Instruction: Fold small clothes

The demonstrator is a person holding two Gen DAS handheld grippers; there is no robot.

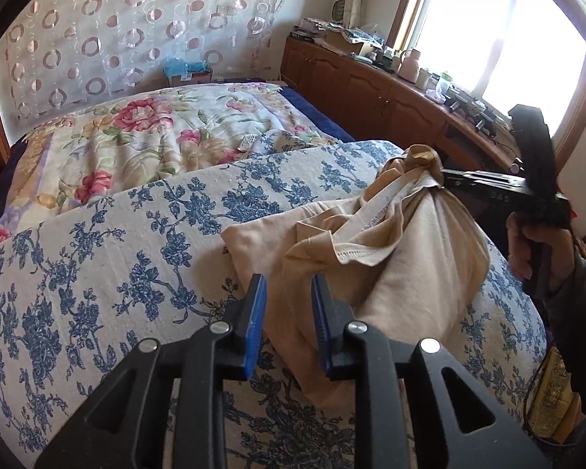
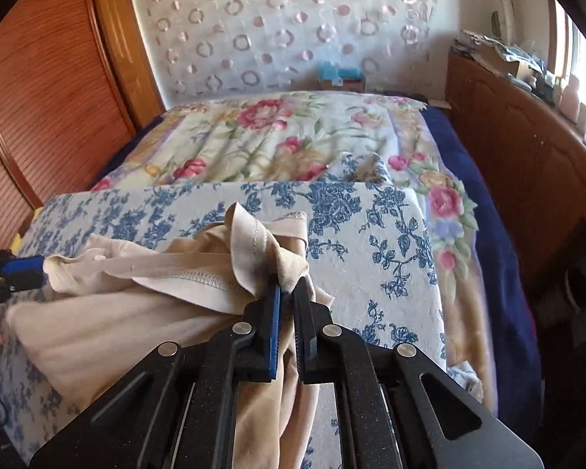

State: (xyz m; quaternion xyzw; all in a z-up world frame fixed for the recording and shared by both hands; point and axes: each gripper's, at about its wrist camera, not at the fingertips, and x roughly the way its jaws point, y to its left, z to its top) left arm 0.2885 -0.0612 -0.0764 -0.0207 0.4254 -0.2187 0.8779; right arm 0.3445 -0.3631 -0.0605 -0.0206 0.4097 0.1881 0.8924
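The right tongs (image 2: 287,293) are clamped nearly closed on a bunched fold of the beige, soft cotton garment with a stitched hem (image 2: 144,301), the cloth pinched between the blue pads and trailing down between the black arms. The left tongs (image 1: 287,289) stand a little apart, blue pads either side of the garment's near edge; in the left wrist view a gap shows on each side of the cloth, so they do not seem to press on it. From the right tongs the garment stretches away to the left, across the white padded board with a blue flower print (image 2: 371,242) beneath both tongs. Beyond the tongs lies the bed's cream quilt with pink roses (image 2: 261,136). A hand (image 1: 539,250) grips the right tongs' handle.
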